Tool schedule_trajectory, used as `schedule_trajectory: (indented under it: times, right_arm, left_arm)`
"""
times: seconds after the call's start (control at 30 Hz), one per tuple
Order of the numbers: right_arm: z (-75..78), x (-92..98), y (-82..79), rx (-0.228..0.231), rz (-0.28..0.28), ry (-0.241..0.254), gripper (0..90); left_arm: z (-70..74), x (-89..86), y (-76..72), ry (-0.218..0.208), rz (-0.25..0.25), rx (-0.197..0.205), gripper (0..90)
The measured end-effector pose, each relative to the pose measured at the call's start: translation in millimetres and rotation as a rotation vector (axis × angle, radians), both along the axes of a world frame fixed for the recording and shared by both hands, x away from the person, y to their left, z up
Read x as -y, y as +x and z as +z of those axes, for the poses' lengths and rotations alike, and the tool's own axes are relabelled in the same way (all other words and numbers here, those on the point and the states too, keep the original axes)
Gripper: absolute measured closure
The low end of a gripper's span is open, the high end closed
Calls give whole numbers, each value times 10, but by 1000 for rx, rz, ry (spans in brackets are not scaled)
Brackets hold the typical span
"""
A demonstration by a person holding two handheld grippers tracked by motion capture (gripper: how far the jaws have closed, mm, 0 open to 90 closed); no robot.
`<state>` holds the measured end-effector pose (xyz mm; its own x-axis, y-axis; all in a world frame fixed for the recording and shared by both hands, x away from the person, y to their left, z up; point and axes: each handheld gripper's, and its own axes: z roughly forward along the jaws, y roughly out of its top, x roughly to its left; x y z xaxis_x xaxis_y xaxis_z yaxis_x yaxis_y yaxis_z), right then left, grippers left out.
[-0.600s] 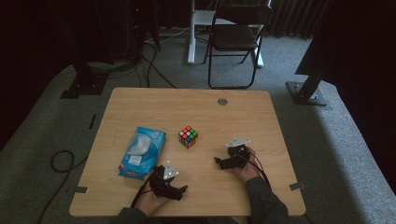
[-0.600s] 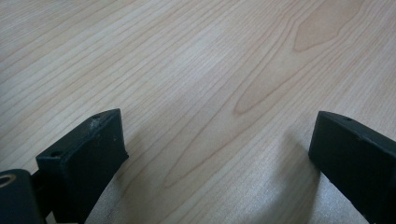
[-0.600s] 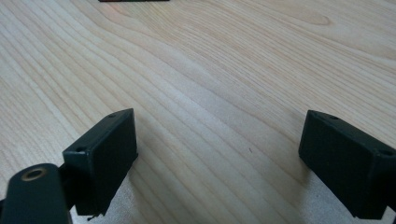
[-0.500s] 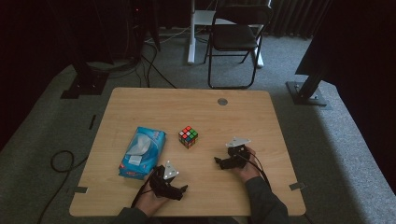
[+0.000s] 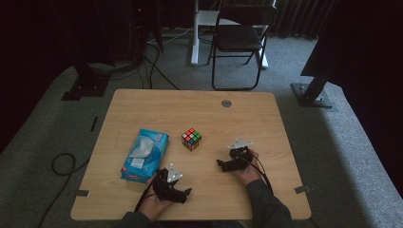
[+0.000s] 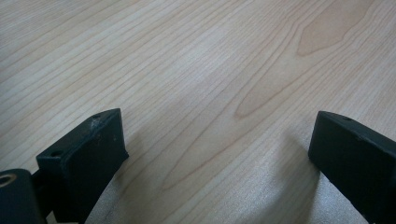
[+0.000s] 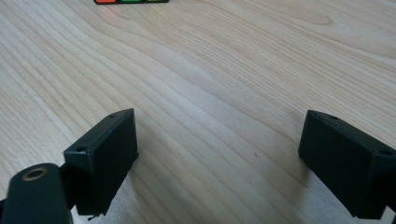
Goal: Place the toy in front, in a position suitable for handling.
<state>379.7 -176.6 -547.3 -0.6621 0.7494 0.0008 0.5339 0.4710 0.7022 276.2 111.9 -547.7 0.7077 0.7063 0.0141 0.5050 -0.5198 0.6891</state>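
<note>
Black folding chair (image 5: 240, 38) beyond my wooden table (image 5: 247, 118), white desk leg (image 5: 195, 33) beside it, cables (image 5: 62, 164) across grey carpet (image 5: 342, 156)

The Rubik's cube (image 5: 191, 139) is sitting flat on the bench (image 5: 247, 114), roughly mid-bench, scrambled, with a mix of red, green, blue and orange stickers showing on its black body. It's turned a bit so one corner is pointing toward the person's edge. In the right gripper view just its bottom row is peeking in at the top edge, well apart from anything.
</note>
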Motion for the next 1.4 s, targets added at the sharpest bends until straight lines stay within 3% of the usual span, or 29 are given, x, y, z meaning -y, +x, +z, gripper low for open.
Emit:
schedule_trajectory:
  times: [0.1,0.2,0.37,0.63,0.73,1.03,1.23,1.37,1.4]
  right_arm:
    - [8,-52,15,-6,-4,-3,120]
    - [3,-179,10,4,36,6,125]
    - [2,-266,51,-10,33,42,119]
    - [35,-604,166,-2,74,49,132]
    - [45,-688,187,6,88,36,141]
    - [145,-981,310,56,102,59,112]
    - [153,-1094,411,59,105,69,114]
    - [134,-1149,481,51,102,77,174]
    - [132,-1147,495,56,107,82,279]
  left_arm:
    - [0,0,0,0,0,0,40]
    - [0,0,0,0,1,0,40]
    - [0,2,-3,-2,3,0,40]
    - [1,0,-2,1,2,-1,41]
    - [1,0,-3,0,2,-1,41]
    - [1,-1,-5,1,0,0,41]
    - [2,-2,-7,1,-2,-1,41]
    - [2,-4,-9,2,-5,-3,41]
    - [2,-4,-11,1,-6,-3,41]
